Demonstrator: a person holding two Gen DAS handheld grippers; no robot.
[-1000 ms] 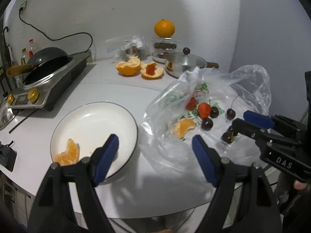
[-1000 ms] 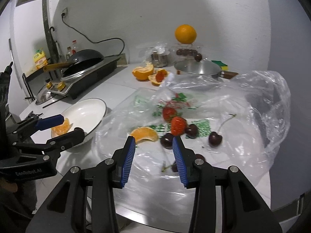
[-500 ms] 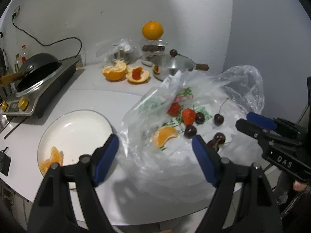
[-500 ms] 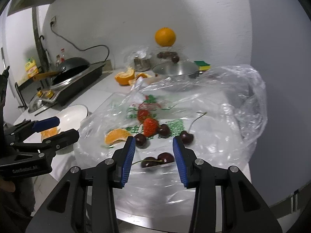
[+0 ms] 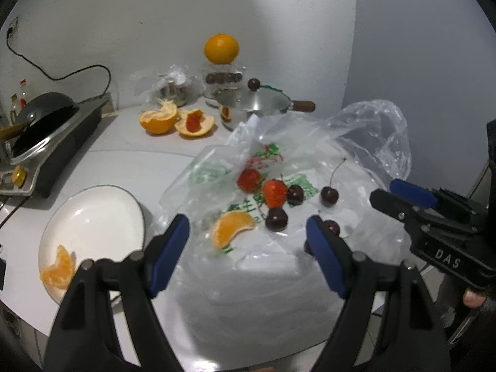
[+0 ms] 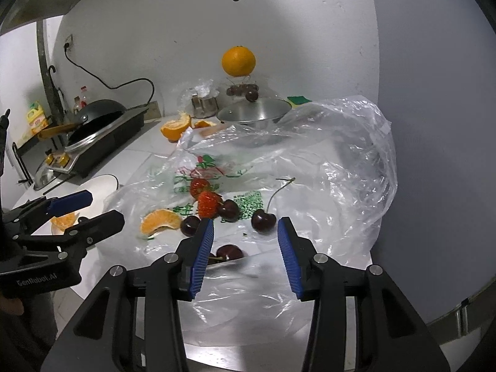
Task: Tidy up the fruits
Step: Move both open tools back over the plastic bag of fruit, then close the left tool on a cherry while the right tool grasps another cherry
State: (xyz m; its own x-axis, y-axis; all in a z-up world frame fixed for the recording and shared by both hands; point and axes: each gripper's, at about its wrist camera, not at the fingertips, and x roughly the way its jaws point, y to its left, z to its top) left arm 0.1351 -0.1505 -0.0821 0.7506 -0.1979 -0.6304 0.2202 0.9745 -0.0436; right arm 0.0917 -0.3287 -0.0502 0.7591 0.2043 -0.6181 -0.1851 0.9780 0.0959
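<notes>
A clear plastic bag (image 5: 310, 155) lies spread on the white counter. On it lie an orange segment (image 5: 232, 232), two strawberries (image 5: 274, 192) and several dark cherries (image 5: 276, 218). My left gripper (image 5: 246, 229) is open in front of the segment and holds nothing. My right gripper (image 6: 245, 229) hovers over the bag's near edge with its jaws opening. No fruit is between its pads; a stemmed cherry (image 6: 263, 220) lies just ahead. To the left, a white plate (image 5: 93, 217) holds orange segments (image 5: 59, 269).
At the left stands a black cooker with a dark pan (image 5: 46, 130). Peeled orange halves (image 5: 158, 119), a lidded steel pot (image 5: 257, 105) and a whole orange (image 5: 221, 48) on a glass jar stand at the back. The counter's edge runs just below the grippers.
Both grippers have moved right along the counter, from beside the plate to the fruit on the bag. The right gripper's jaws stand wider than before.
</notes>
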